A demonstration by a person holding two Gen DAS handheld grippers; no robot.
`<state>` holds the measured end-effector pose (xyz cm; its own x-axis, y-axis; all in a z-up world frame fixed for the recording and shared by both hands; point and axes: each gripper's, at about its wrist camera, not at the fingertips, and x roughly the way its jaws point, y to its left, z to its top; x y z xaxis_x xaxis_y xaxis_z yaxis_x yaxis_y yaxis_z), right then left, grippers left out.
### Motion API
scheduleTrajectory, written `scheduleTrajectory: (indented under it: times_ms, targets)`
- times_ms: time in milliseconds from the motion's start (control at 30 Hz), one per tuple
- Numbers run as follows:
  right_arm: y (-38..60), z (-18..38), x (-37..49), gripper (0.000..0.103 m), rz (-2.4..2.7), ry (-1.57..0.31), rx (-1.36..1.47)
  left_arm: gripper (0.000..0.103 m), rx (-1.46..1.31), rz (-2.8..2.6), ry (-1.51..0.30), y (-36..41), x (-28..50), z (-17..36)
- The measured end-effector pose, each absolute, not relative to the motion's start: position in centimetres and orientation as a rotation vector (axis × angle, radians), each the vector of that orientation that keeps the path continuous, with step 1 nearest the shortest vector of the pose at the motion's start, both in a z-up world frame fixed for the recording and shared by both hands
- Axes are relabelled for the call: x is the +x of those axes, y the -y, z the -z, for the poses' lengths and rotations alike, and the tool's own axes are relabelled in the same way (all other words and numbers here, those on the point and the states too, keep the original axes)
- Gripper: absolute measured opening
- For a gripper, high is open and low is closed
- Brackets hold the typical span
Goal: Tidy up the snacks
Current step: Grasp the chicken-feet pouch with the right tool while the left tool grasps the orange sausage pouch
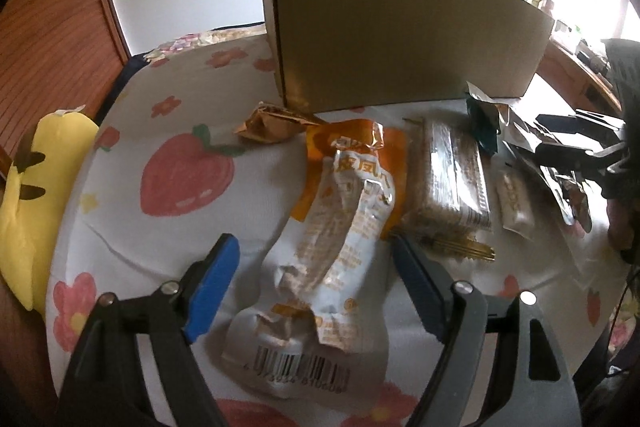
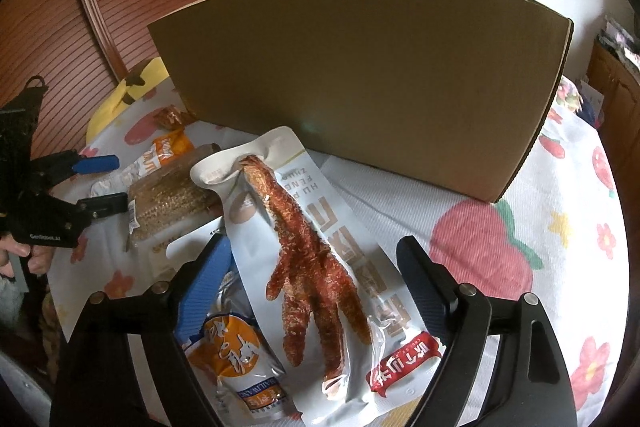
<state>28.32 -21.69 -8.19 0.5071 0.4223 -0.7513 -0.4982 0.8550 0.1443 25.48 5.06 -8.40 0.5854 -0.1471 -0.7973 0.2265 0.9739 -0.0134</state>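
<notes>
A crumpled orange-and-white snack packet [image 1: 344, 227] lies on the strawberry-print cloth [image 1: 160, 227] between the fingers of my left gripper [image 1: 314, 241]. The jaws stand wide and the pads do not press it. In the right wrist view a white packet showing a red chicken foot [image 2: 316, 259] lies between the fingers of my right gripper [image 2: 314, 243], open too. Partly under that packet lies a small orange-and-white pouch [image 2: 240, 367]. A tall cardboard box [image 1: 400, 27] [image 2: 360, 75] stands behind the snacks. The left gripper [image 2: 118, 183] also shows at the left of the right wrist view.
A clear pack of brown crackers [image 1: 452, 179] [image 2: 172, 199], a small white bar [image 1: 516, 203], a dark teal packet [image 1: 484, 123] and a caramel-coloured wrapper [image 1: 272, 125] lie near the box. A yellow plush [image 1: 36, 187] sits at the left edge, by a wooden slatted door [image 1: 48, 27].
</notes>
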Motion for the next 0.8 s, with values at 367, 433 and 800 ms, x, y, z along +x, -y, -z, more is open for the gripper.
scheduleTrajectory:
  times_ms: [367, 433, 800]
  targets:
    - [21.7, 8.2, 28.4, 0.087, -0.558, -0.887, -0.094, 0.096, 0.099, 0.205, -0.937, -4.9, 25.7, 8.6]
    - [21.7, 8.2, 28.4, 0.087, -0.559, -0.889, -0.093, 0.096, 0.094, 0.214, -0.939, -5.0, 25.7, 8.7]
    - [21.6, 8.5, 28.7, 0.087, -0.555, -0.892, -0.098, 0.082, 0.101, 0.301, -0.977, -4.3, 27.7, 8.1]
